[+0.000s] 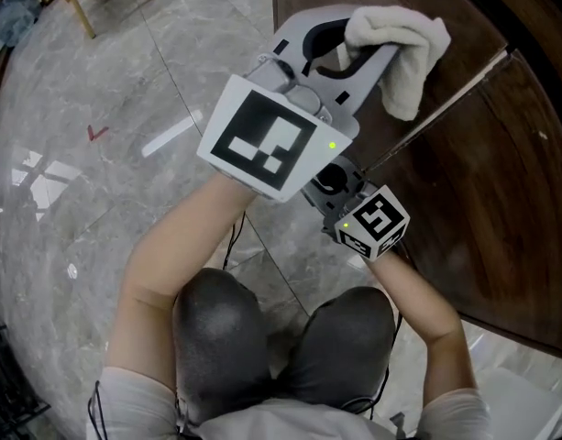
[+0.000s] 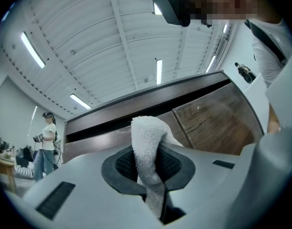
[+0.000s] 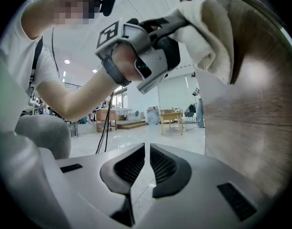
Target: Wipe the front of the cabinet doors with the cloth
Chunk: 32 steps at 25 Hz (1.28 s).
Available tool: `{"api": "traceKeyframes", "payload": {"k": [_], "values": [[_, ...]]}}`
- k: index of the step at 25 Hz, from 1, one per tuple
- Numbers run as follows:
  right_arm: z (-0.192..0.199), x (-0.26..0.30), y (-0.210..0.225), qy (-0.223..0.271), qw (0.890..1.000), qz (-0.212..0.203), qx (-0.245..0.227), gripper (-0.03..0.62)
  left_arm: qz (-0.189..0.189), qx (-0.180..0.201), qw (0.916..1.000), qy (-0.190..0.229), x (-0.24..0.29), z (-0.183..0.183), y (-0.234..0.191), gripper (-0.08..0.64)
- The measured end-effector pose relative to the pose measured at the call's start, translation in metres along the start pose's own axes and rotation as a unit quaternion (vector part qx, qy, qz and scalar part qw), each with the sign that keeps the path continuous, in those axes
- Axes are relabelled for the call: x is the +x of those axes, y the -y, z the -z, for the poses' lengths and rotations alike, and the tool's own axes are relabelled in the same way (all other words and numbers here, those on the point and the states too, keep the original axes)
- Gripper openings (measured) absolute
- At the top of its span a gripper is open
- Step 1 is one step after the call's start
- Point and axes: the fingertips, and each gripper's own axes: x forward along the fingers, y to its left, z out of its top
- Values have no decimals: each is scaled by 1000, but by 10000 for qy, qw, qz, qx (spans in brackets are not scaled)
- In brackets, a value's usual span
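Cloth (image 1: pixel 400 49) is pinched by one fold in the left gripper (image 2: pixel 153 171), jaws clamped on it. The loose bulk sticks out as a pad against the cabinet door (image 1: pixel 501 181), beside the seam. Right gripper (image 3: pixel 146 168) is nearly closed and empty, held back, probably to stay out of the wiping path.

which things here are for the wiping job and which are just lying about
Job: cloth, left gripper holding it, cabinet door.
Just about: right gripper (shut, empty), wooden table, person in the background.
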Motion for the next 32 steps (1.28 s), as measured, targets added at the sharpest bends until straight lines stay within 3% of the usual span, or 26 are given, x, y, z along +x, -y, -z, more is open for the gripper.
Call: {"api": "traceKeyframes", "payload": {"k": [6, 14, 22, 32], "values": [[18, 17, 4, -94, 9999, -8, 54, 55, -779, 40, 9957, -491, -23, 62, -76, 58], [25, 23, 16, -185, 9997, 104, 73, 55, -1838, -421, 9784, -850, -46, 134, -183, 58], [29, 30, 25, -221, 9992, 207, 252, 55, -2091, -565, 9703, -1081, -43, 177, -233, 58], [31, 39, 27, -239, 9991, 251, 249, 55, -1682, -551, 9775, -1145, -29, 200, -203, 58]]}}
